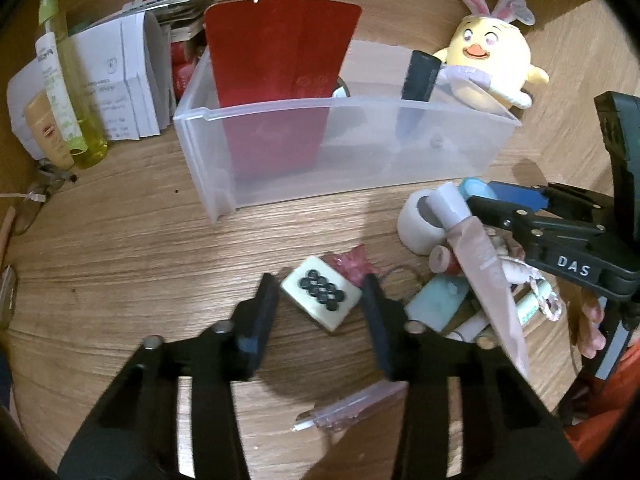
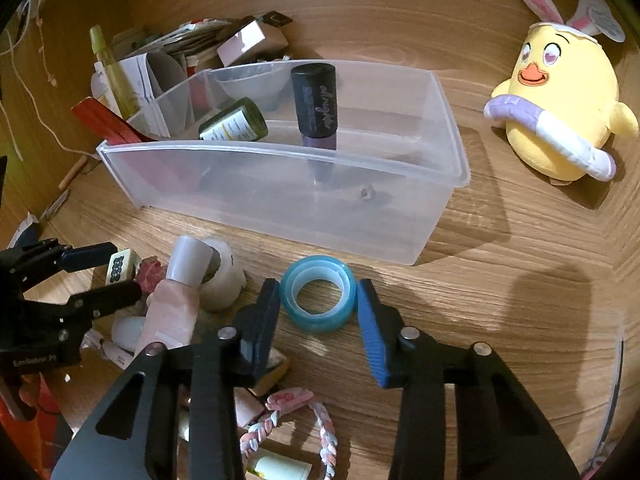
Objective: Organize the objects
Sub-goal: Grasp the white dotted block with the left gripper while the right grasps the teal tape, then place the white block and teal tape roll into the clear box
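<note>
A clear plastic bin (image 1: 344, 152) (image 2: 280, 192) stands on the wooden table and holds red envelopes (image 1: 276, 56), a dark tube (image 2: 316, 108) and a green bottle (image 2: 236, 122). My left gripper (image 1: 320, 296) is open around a white mahjong tile (image 1: 320, 294), its fingers on either side, just apart from it. My right gripper (image 2: 318, 300) is open around a blue tape roll (image 2: 318, 300) lying flat in front of the bin. The right gripper also shows in the left wrist view (image 1: 508, 204), and the left gripper shows in the right wrist view (image 2: 116, 270).
A pile of small items lies between the grippers: a pink tube (image 2: 176, 304), a white cup (image 1: 420, 224), a braided band (image 2: 296, 420), a pen (image 1: 352, 408). A yellow chick plush (image 2: 560, 116) sits right of the bin. Bottles and papers (image 1: 100, 92) stand at its left.
</note>
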Available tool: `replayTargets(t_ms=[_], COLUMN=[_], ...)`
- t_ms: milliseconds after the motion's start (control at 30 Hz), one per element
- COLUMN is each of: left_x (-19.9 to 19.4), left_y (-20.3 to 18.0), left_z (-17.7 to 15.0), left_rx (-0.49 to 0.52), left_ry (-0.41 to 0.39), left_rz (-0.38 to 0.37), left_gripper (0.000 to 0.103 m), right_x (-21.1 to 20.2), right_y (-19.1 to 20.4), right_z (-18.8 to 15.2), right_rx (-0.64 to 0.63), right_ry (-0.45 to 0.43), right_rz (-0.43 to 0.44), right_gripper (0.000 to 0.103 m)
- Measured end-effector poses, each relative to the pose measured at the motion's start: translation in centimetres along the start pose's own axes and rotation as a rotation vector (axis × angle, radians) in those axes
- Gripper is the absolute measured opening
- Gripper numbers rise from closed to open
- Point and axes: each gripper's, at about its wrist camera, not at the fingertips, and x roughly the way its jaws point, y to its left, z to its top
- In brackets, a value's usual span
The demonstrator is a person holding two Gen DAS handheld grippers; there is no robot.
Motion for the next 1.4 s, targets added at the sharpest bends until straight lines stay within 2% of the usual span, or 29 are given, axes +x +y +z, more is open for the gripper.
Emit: replayTargets(t_ms=[333, 633, 1067, 1400], left_x=[-0.7, -3.1, -6.3, -4.9], left_y=[0.3, 1.1, 1.1, 1.8], left_z=[-0.4, 0.6, 4.3, 7.0], left_rx=[-0.033, -0.088, -0.099, -0.093], left_ry=[-0.028, -0.105, -0.245, -0.244], left_rz=[0.006, 0.007, 0.015, 0.038], left_gripper=[0.041, 0.041, 0.041, 0.041], right_x=[-0.9, -3.3, -5.7, -5.5], right_y=[-0.6, -1.5, -1.6, -1.8], right_z=[-0.4, -0.4, 0.9, 2.2], right_rx=[0.027, 0.051, 0.05, 0.049], right_ry=[-0.041, -0.106, -0.189, -0.213], right_rz=[-0.003, -0.009, -0.017, -0.009], right_gripper=[0.036, 0.036, 0.036, 0.036])
